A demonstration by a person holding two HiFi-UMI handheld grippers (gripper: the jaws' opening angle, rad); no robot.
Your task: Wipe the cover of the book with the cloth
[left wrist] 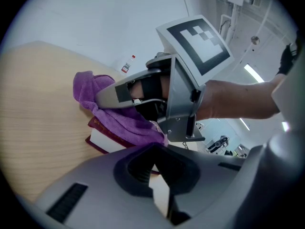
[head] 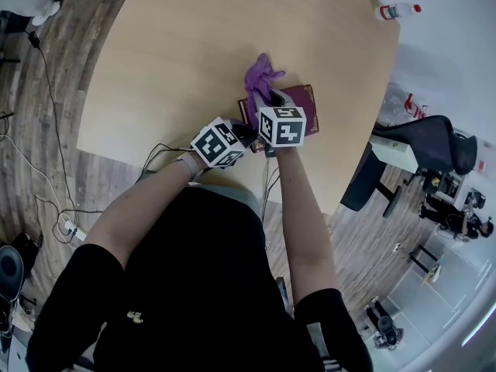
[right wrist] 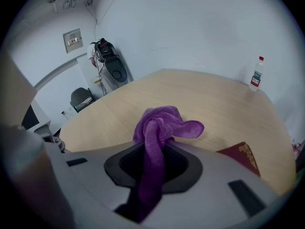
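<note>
A dark red book [head: 304,108] with a gold-patterned cover lies near the front right edge of the round wooden table [head: 194,45]. My right gripper [head: 269,99] is shut on a purple cloth [head: 262,76], which bunches out past the jaws and rests on the book's left part. In the right gripper view the cloth [right wrist: 159,125] runs up between the jaws of the right gripper [right wrist: 152,171], with the book's corner [right wrist: 240,156] at the right. My left gripper [left wrist: 159,187] is shut on the near edge of the book [left wrist: 107,140], whose white pages show between the jaws. The cloth [left wrist: 109,116] drapes over the cover.
A plastic bottle [head: 397,10] with a red cap stands at the table's far right edge. A dark office chair [head: 422,149] is right of the table. Cables [head: 46,169] trail over the wooden floor at the left.
</note>
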